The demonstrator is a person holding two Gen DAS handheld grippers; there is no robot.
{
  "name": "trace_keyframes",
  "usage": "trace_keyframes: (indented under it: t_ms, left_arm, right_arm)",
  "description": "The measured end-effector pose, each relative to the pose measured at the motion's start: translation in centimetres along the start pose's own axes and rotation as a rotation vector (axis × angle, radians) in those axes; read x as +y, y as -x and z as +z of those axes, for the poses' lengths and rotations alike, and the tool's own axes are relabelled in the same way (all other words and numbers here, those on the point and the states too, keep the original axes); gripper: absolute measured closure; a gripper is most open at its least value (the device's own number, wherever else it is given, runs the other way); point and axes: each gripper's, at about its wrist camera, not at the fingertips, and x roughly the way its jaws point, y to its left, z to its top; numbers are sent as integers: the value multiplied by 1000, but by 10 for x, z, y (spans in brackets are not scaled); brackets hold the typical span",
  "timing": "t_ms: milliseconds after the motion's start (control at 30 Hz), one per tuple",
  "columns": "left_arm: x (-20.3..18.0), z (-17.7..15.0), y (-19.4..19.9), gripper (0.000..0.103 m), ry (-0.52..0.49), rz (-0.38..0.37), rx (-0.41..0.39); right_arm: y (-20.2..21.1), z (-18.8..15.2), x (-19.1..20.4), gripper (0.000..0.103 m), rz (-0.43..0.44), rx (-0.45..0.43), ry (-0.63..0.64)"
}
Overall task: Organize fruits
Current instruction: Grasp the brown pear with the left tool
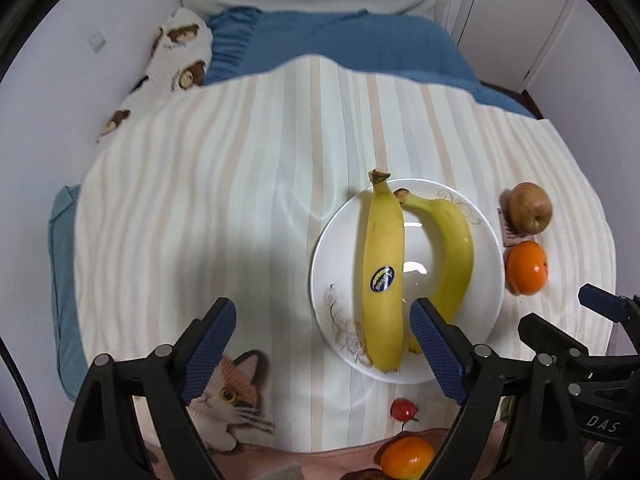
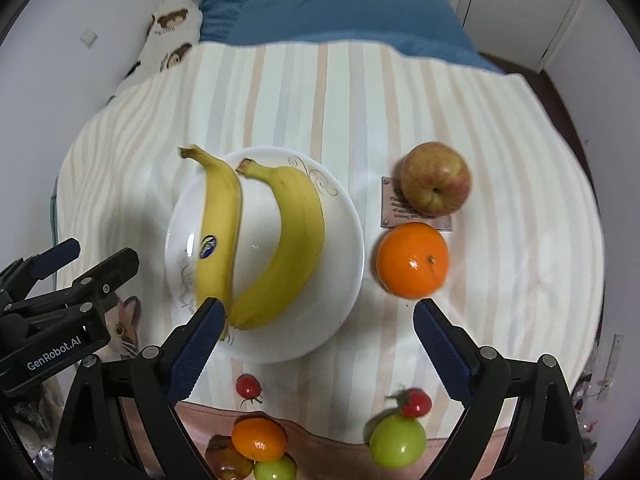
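Left gripper point(image 1: 322, 344) seen with jaws spread wide, nothing between the pads, pointed steeply down. Right gripper point(image 2: 318, 344) likewise wide open, empty, aimed down.

White plate point(image 1: 490, 280) on the striped cloth point(image 1: 224, 200), ahead of the left jaws and partly behind the right-hand pad. Two bananas on the plate, side by side, stems pointing away from the jaws. Stickered banana point(image 1: 383, 276) lay straight, just ahead of the left gripper's right-hand finger; curved banana point(image 1: 456, 256) beside it, the near ends close together, whether touching not clear. From the right wrist view, same plate point(image 2: 344, 264) sat ahead and left of centre, stickered banana point(image 2: 219, 232) just past the left-hand pad, curved banana point(image 2: 294, 248) further in between the jaws' line.

Orange point(image 2: 413, 260) off the plate, just ahead of the right gripper's right-hand finger, close beside the plate rim. Apple point(image 2: 435, 178) beyond the orange, resting on a small brown label patch point(image 2: 390, 208). Same orange point(image 1: 526, 267) and apple point(image 1: 530, 208) far right of the left jaws.

Nearer than the jaws, at the cloth's near edge: two small red cherry tomatoes point(image 2: 248, 386) point(image 2: 416, 402), small orange point(image 2: 259, 439), green fruit point(image 2: 397, 442), second green fruit point(image 2: 275, 469), dark bruised fruit point(image 2: 228, 462) partly hidden.

Cat print point(image 1: 228, 396) on the cloth under the left gripper's left-hand finger. Blue bedding point(image 1: 340, 44) and bear-print pillow point(image 1: 176, 56) far beyond.
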Motion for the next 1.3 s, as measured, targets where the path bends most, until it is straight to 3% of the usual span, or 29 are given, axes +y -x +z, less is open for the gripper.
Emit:
trace_keyframes:
  t_ms: [333,500,667,800,967,1033,1100,1300]
  left_arm:
    - [4,-37,65,14,-4,0,-127]
    - [1,-58,91,14,11,13,-176]
    - [1,-83,102,14,30,7,-167]
    - [-3,-109,81,14,34,3,-82]
    - [-21,-154,25,14,-23,-13,117]
    - [-32,-179,-8,14,-59,-36,240]
    - [-37,-200,-31,14,-64,-58,320]
    - [-48,-222,-74,14,-82,-53,423]
  right_arm:
    - [58,-50,29,6,-11,-158,18]
    - [83,-76,35,6,28,-184,22]
    - [93,-95,25,6,86,-174,-7]
    - [79,-112,4,6,130,-116,-46]
    - [21,-149,-9,7,264,77,-72]
    - [-2,-163,-12,25,281,133,-78]
    - [-19,-176,-16,33,299,181,-88]
    - [-40,-196,-36,34,326,217,-154]
